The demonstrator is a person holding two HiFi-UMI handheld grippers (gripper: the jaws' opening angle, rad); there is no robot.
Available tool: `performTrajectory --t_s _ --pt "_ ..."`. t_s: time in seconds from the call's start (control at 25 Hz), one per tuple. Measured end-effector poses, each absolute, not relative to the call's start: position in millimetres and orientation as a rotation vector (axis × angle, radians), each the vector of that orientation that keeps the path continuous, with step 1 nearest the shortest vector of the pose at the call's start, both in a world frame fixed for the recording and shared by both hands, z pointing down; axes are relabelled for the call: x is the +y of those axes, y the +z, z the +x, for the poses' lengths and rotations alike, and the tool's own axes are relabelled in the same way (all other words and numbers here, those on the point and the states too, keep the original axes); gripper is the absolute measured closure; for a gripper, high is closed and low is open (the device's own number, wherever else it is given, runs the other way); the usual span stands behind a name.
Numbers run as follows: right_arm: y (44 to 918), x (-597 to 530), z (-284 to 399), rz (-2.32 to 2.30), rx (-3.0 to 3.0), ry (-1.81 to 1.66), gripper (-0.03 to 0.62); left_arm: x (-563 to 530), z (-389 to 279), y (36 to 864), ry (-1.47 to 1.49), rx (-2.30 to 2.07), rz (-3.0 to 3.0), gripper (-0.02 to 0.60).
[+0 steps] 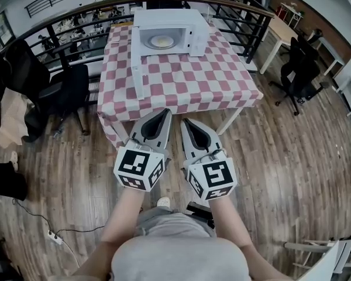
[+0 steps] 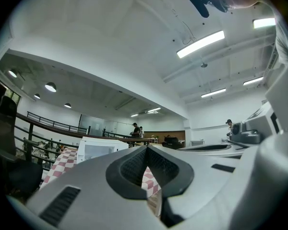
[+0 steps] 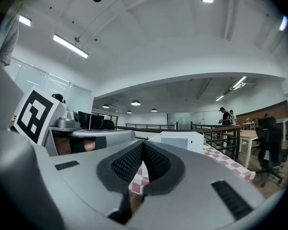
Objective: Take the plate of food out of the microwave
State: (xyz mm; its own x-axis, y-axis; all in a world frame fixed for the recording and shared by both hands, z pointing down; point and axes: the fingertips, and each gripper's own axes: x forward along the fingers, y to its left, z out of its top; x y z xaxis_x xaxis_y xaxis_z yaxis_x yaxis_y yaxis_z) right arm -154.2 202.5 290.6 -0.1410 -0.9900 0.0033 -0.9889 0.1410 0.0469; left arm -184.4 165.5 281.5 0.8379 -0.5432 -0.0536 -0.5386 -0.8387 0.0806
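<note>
Head view: microwave (image 1: 164, 20) open on table (image 1: 181, 82), plate of food (image 1: 161, 41) inside, not yet taken; left gripper (image 1: 165, 112), right gripper (image 1: 185, 122) short of it, fingers together, empty

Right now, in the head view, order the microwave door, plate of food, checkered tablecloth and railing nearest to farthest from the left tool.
1. Checkered tablecloth, just ahead of the left tool.
2. Microwave door, open, at left.
3. Plate of food, deeper inside.
4. Railing, at the back.

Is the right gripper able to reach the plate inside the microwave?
Likely yes, once moved closer: the microwave door stands open and the plate shows, nothing on the checkered cloth between; the right gripper is shut.
</note>
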Motion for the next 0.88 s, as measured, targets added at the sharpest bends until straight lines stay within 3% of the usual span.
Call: performTrajectory --t_s 0.88 --pt "302 105 -125 2.074 -2.315 -0.049 0.569 64 -155 295 -0.109 -0.844 2.937 0.580"
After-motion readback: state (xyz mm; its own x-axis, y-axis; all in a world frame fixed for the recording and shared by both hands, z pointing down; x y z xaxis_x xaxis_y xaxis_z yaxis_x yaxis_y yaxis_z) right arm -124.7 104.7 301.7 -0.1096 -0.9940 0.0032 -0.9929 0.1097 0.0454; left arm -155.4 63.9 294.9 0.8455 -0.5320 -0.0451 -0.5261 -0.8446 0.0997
